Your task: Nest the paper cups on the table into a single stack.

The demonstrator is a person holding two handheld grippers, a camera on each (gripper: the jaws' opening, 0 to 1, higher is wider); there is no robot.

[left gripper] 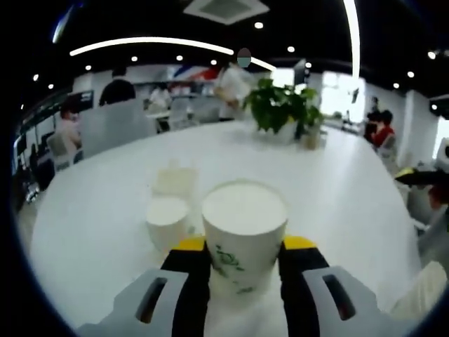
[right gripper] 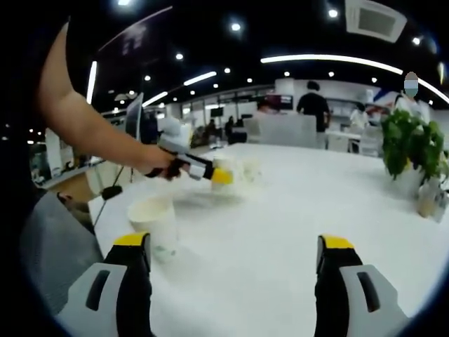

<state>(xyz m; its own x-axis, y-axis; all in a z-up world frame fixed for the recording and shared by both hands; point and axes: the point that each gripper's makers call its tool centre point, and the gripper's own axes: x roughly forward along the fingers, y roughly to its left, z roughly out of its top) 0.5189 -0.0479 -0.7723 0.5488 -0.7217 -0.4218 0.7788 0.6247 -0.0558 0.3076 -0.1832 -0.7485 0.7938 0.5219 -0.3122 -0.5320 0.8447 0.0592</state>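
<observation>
Paper cup (left gripper: 245,235): white with green leaf print, upright, mouth open, clamped between the left tool's (left gripper: 245,247) jaws. Second cup (left gripper: 168,220): white, upright on the table (left gripper: 351,189), just beside the first. Third cup (right gripper: 157,225): white, upright near the table's edge.

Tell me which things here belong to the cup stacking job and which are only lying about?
For the job:
- cup held in the left claw
- second cup beside it
- third cup behind them
- cup near the open right claw

Lying about:
- plant
- small bottle by the plant
- table itself
</observation>
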